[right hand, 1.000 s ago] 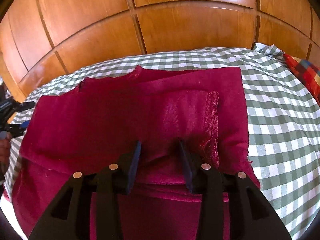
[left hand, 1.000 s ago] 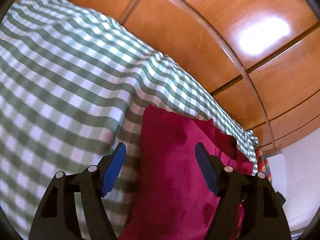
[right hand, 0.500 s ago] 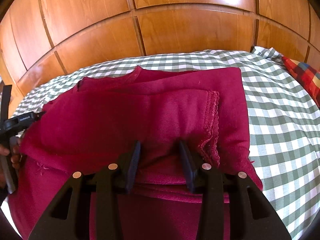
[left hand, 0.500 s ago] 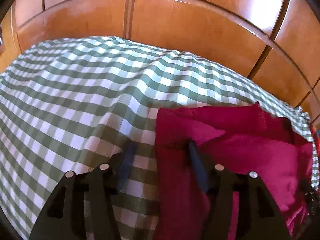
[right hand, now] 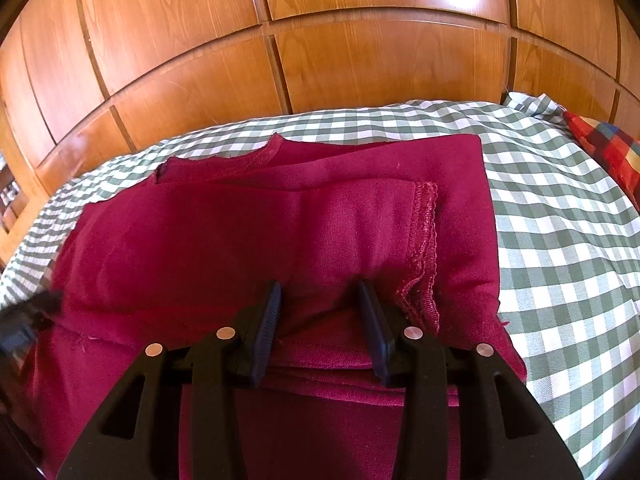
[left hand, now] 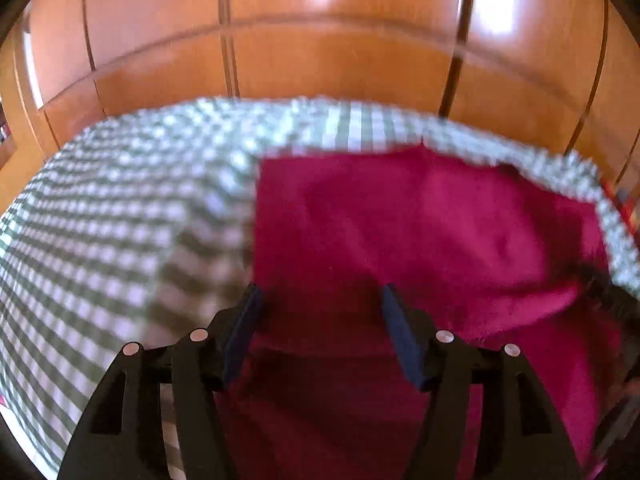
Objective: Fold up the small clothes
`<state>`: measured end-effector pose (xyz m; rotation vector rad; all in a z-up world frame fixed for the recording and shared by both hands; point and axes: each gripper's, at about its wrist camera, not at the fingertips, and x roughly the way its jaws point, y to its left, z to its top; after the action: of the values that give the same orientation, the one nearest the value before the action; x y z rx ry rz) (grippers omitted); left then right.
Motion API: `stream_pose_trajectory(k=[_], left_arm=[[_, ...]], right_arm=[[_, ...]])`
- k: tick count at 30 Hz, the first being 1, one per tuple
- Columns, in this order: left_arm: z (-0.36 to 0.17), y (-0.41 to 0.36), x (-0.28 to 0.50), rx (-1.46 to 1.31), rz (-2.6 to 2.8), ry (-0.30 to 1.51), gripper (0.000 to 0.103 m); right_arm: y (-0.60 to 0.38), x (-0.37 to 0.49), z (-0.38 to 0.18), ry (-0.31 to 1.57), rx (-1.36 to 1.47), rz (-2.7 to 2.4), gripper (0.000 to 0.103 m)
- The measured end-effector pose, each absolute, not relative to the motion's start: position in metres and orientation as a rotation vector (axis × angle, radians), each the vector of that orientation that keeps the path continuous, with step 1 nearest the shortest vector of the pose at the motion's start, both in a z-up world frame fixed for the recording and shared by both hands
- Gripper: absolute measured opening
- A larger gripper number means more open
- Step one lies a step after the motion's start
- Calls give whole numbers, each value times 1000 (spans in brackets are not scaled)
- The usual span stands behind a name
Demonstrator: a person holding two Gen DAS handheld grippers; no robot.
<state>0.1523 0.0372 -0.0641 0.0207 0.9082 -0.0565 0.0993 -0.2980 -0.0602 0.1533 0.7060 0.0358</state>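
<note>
On the green-checked cloth (right hand: 560, 208) I see the crimson garment (right hand: 240, 240) lying partly folded, its stitched hem (right hand: 426, 248) turned over on top and the neckline (right hand: 224, 160) toward the wooden panelled wall (right hand: 360, 60). A red plaid fabric (right hand: 608, 144) sits at the far right edge of the cover.

My right gripper (right hand: 319, 304) rests low over the near fold of the garment, just left of the hem. Its jaws stand part-way apart with a ridge of cloth rising between them; I cannot tell whether the pads actually pinch it. This view is almost the same as half a second ago.

My left gripper (left hand: 320, 308) has changed far more. A second ago it looked across the cover with only the garment's left edge under it; half a second ago one finger was over the checks and the other over the garment. Now it has swung right, so both fingers are over the crimson garment (left hand: 420, 232), the left finger right at its left edge beside the green-checked cloth (left hand: 120, 220). Its jaws are wide apart and hold nothing. The left view is smeared by motion. In the right view, the left gripper (right hand: 28, 316) shows as a dark blur at the garment's left edge.
</note>
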Motion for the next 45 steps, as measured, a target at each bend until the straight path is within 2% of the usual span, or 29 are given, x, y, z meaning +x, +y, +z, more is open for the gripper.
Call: stream_pose_trajectory(k=[6,7,10,16,19,20,23,25,26,39,45], left_arm=[[-78,46,161,-10,-35,903,79],[-80,51,163,-32,-24,914,85],[-79,66,162,-137,-36,944,84],[-65,76,121,-110,-23,915,79],[-60,89,98,-98,-14,909,79],[-57,94,89,-95,-10,902,79],[-50,105,72,-82,5,890,79],[-44,115,59,-83,13,882,79],[-42,116,55,-82,14,881,79],[-28,124,18,-42,9,853,78],[-35,118,6,-12,-8,877,74]], right_arm=[[-294,100,-60,709,136,26,40],[-294,100,-60,710,133,24,39],[-290,100,-59,712,110,10,39],[-282,100,-58,718,53,-31,42],[-276,100,-56,723,7,-81,51],[-275,99,-56,726,-9,-112,60],[-275,94,-52,745,-15,-151,65],[-274,87,-50,757,-10,-164,79],[-275,81,-48,767,-4,-184,91],[-297,11,-56,830,123,-101,92],[-307,-13,-50,838,95,-70,92]])
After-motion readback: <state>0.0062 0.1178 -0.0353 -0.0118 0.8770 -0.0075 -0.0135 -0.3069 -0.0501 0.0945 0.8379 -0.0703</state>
